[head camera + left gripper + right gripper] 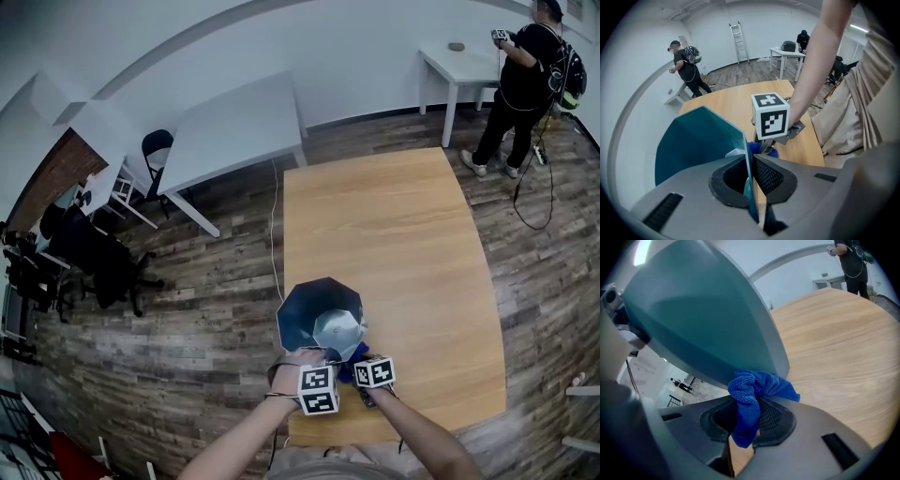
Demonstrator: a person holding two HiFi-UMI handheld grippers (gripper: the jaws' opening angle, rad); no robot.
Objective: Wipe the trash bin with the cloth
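At the near edge of the wooden table (394, 234), the left gripper (314, 361) was seen with its jaws closed almost fully on the thin wall of the teal trash bin (302, 314), one pad inside the rim and one outside, as the left gripper view showed (751, 176). Just beside it, at 3 o'clock, the right gripper (364, 364) was held with its jaws closed on a bunched blue cloth (750, 401), the fabric squeezed between the two pads and spilling above and below them. The cloth appeared to be pressed against the bin's outer wall (703, 319) near its lower edge, though the contact itself was partly hidden by the folds. The bin was placed at 12 o'clock from both grippers, its open mouth turned up toward the head camera. Beyond the wooden table, a white table (234, 127) was seen at 11 o'clock, and a person in dark clothes (525, 84) was seen standing at 2 o'clock by a small white table (459, 64).
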